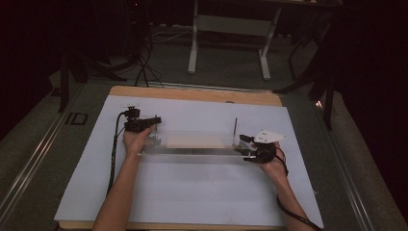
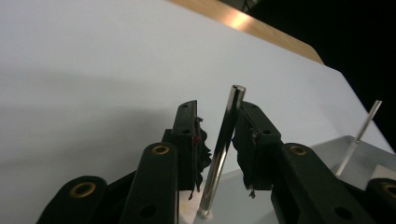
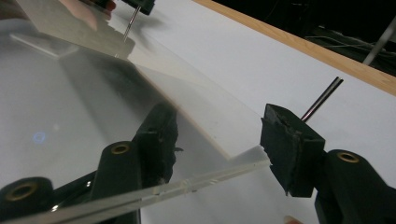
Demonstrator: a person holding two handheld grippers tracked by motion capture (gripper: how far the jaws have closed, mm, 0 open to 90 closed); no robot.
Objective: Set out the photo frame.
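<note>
— Notes from the table side. What's on it?

— White sheet over a wooden tabletop. Mid-sheet lies a long flat assembly: a metal base plate with a clear acrylic panel over it and a pale wooden-looking strip between. A thin metal rod stands at each end.

— Left hand?

— Left gripper sits at the assembly's left end, hand wrapped around it, cable running down the sheet. In the left gripper view the left rod rises from the plate between the two jaws, leaning slightly. Right pad touches it or nearly so; left pad stands just off it. Jaws narrowly apart, not clamped.

— And the far rod?

— Same view, right rod is well apart, upright on the plate's far end.

— Right hand?

— Right gripper is at the right end, grey three-cornered plate on top. In the right gripper view its jaws are wide apart; the edge of the acrylic panel runs across between them. Left jaw shows through the clear sheet. Whether either pad touches the panel, I cannot tell. The right rod pokes up just behind the right pad.

— Surroundings?

— Dim room, grey carpet, white desk legs beyond the table.
</note>
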